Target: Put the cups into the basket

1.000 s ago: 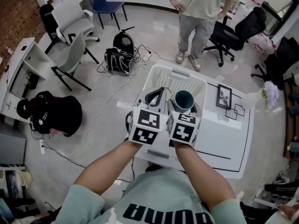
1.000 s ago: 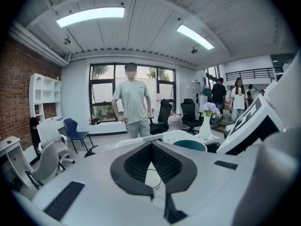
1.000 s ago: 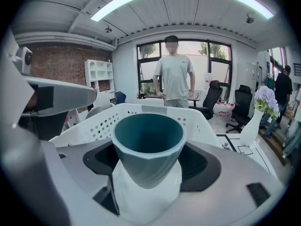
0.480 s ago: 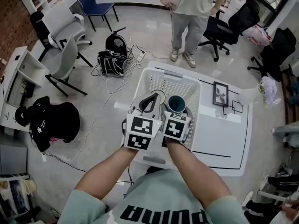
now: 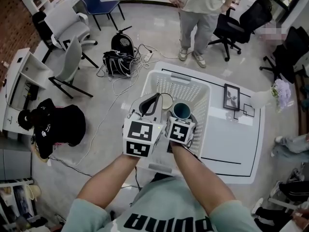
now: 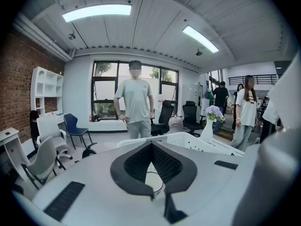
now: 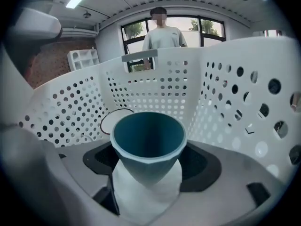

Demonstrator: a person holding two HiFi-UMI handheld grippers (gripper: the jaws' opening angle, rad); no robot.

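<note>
You get bright, even light from ceiling strips (image 6: 96,12) and the window (image 6: 104,91), soft shadows, strong fisheye bending with black corners in both gripper views, near foreground blurred.

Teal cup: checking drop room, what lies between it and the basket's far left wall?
A white cup, dark-rimmed, inside the basket; right gripper view shows it.

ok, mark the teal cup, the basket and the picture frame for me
teal cup (image 7: 146,171): right gripper view, outer wall.
basket (image 5: 179,76): head view, far rim.
picture frame (image 5: 231,96): head view, frame's centre.
</note>
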